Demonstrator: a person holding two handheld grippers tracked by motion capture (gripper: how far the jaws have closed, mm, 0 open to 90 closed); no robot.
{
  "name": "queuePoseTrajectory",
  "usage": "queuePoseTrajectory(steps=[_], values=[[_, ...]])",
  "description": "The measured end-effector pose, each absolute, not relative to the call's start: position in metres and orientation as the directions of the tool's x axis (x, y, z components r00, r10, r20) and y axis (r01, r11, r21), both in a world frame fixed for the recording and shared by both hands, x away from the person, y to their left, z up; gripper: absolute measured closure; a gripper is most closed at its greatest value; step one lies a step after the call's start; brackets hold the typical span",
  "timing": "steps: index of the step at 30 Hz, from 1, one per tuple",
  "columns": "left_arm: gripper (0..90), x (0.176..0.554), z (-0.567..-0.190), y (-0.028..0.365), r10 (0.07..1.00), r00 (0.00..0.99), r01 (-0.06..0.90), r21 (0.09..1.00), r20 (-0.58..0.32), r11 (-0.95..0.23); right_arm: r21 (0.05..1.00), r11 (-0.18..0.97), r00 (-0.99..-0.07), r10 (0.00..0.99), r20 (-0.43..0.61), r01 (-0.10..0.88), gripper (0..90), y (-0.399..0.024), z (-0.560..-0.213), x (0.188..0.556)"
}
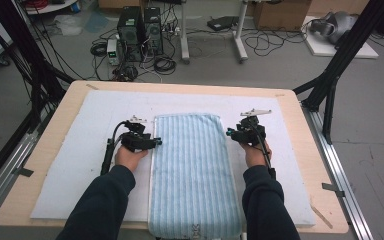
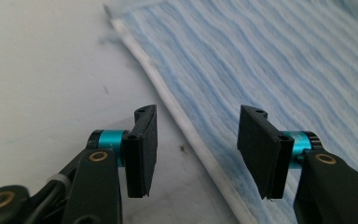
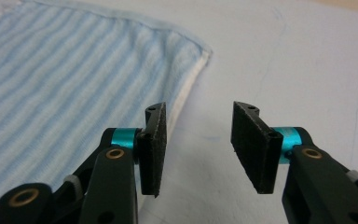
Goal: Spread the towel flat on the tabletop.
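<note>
A light blue striped towel (image 1: 192, 170) lies flat and lengthwise on the white mat (image 1: 80, 150), its near end hanging over the table's front edge. My left gripper (image 1: 156, 142) is at the towel's left edge, open; in the left gripper view (image 2: 193, 151) the white hem (image 2: 186, 130) runs between the jaws untouched. My right gripper (image 1: 228, 133) is beside the towel's right edge, also open. In the right gripper view (image 3: 196, 147) the jaws stand over bare mat next to the towel's (image 3: 74, 84) far corner (image 3: 204, 52).
The wooden table (image 1: 300, 130) has bare edges around the mat. Black frame struts (image 1: 337, 65) rise at both far corners. Computers (image 1: 140, 32), cables and boxes sit on the floor beyond the table.
</note>
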State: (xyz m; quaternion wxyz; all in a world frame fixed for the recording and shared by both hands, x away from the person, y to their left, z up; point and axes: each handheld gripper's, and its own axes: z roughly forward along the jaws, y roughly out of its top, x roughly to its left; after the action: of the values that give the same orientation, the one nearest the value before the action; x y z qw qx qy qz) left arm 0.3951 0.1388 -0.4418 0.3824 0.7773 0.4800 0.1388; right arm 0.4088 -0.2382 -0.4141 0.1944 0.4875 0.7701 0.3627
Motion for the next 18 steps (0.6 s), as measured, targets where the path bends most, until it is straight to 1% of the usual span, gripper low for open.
queuePoseTrajectory(steps=[1,2,4,5,6,7,9,11,15,17,18], values=[[51.4,0.394,-0.442,0.135,0.848,0.515,0.628,0.729,-0.125,-0.274,0.745,0.254,-0.442,0.895,0.061,0.617,55.5,-0.239,-0.417,0.41],[56.8,0.392,-0.442,0.131,0.856,0.511,0.613,0.73,-0.076,-0.301,0.744,0.245,-0.434,0.898,0.066,0.621,55.8,-0.238,-0.418,0.411],[66.0,0.39,-0.442,0.128,0.862,0.506,0.597,0.734,-0.03,-0.325,0.756,0.216,-0.413,0.908,0.078,0.618,56.3,-0.237,-0.419,0.415],[77.5,0.39,-0.442,0.127,0.856,0.516,0.591,0.733,-0.024,-0.336,0.758,0.205,-0.4,0.913,0.08,0.619,56.4,-0.236,-0.419,0.417],[86.5,0.39,-0.441,0.126,0.86,0.51,0.595,0.73,-0.019,-0.337,0.756,0.206,-0.397,0.915,0.077,0.622,56.7,-0.234,-0.42,0.42],[87.0,0.389,-0.441,0.123,0.861,0.509,0.592,0.727,-0.002,-0.349,0.752,0.214,-0.398,0.915,0.07,0.623,56.7,-0.233,-0.42,0.422],[87.1,0.392,-0.44,0.126,0.87,0.493,0.605,0.726,-0.018,-0.327,0.746,0.216,-0.395,0.916,0.068,0.63,57.1,-0.23,-0.421,0.424],[87.1,0.397,-0.44,0.134,0.888,0.458,0.616,0.728,-0.021,-0.301,0.745,0.228,-0.405,0.912,0.062,0.627,57.1,-0.229,-0.422,0.425],[86.9,0.405,-0.44,0.15,0.904,0.427,0.625,0.728,-0.017,-0.282,0.748,0.217,-0.405,0.911,0.075,0.627,57.1,-0.227,-0.423,0.426],[86.1,0.409,-0.442,0.158,0.909,0.412,0.63,0.741,-0.064,-0.234,0.749,0.215,-0.408,0.91,0.08,0.626,56.8,-0.225,-0.423,0.429],[83.7,0.412,-0.444,0.161,0.907,0.408,0.637,0.745,-0.108,-0.198,0.749,0.217,-0.411,0.908,0.081,0.626,56.5,-0.224,-0.424,0.431]])
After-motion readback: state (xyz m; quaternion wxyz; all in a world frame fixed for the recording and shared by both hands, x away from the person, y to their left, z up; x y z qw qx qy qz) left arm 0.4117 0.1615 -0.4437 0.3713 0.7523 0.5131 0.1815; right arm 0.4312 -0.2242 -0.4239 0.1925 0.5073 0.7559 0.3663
